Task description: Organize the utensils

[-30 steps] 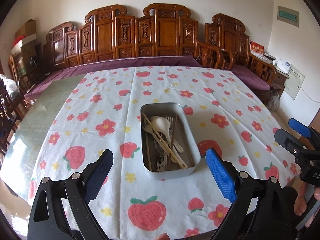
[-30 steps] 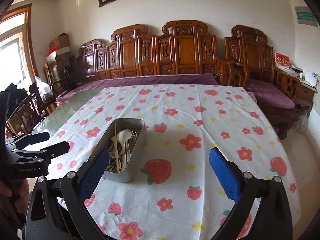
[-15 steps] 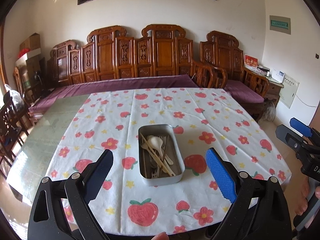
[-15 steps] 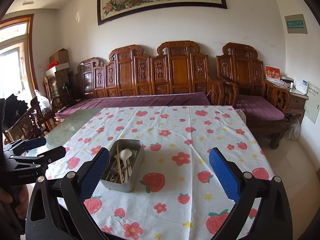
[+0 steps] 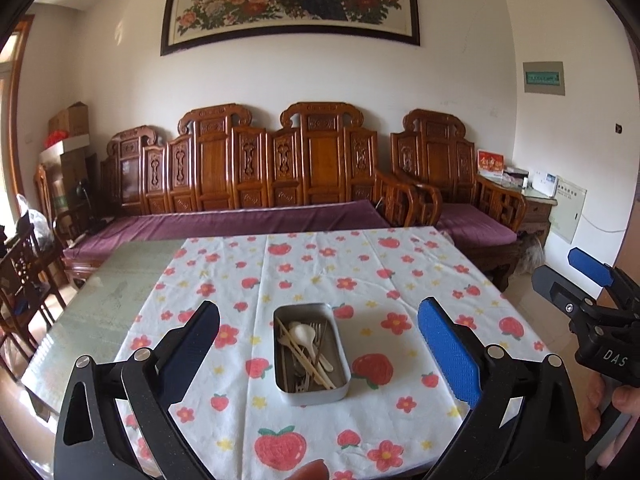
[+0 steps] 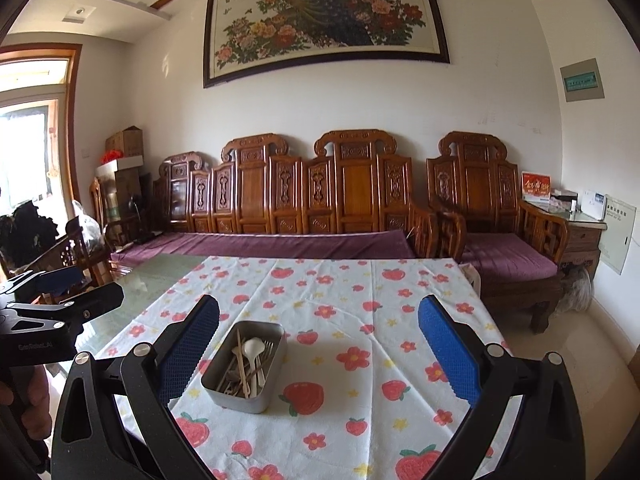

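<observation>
Utensils [image 5: 306,350] overlap in tin [image 5: 344,390]; count unclear.

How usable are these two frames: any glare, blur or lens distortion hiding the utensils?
Left wrist view: sharp and evenly lit, the tin and its spoon clear; fisheye bends the walls and darkens the corners. Right wrist view: the window at far left is blown out, the glass tabletop shows a pale sheen, yet the tin stays readable. No motion blur in either.
</observation>
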The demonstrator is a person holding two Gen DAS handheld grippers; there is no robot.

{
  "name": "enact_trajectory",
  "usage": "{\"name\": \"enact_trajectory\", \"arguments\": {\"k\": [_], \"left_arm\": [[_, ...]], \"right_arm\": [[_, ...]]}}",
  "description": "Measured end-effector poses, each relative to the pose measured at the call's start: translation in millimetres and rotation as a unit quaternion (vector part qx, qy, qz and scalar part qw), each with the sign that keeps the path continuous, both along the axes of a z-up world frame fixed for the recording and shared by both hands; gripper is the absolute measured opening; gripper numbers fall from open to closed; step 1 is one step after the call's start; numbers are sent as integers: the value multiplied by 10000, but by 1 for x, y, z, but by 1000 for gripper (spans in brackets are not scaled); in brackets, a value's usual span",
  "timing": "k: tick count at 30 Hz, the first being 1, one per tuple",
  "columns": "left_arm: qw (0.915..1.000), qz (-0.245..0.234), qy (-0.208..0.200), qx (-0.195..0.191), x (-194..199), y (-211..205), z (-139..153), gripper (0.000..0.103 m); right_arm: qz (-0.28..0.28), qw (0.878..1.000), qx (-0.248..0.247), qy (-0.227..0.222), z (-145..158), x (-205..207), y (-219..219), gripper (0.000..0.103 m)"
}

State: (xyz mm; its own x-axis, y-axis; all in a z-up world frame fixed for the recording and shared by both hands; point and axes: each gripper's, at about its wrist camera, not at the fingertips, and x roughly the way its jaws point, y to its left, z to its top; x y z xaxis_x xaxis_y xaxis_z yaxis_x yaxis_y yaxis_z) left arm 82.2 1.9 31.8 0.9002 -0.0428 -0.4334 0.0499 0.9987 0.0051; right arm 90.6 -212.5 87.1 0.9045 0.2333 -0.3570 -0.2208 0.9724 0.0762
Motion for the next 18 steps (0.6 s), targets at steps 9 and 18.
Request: {"name": "enact_trajectory", "arguments": {"k": [9, 18], "left_arm": [[9998, 39, -176, -3, -10, -1, 9, 96], [9998, 34, -203, -39, -12, -1, 9, 96]], "right_arm": [[-41, 9998, -28, -179, 15, -11, -5, 100], [-64, 9999, -26, -133, 14, -8, -6, 100]]}}
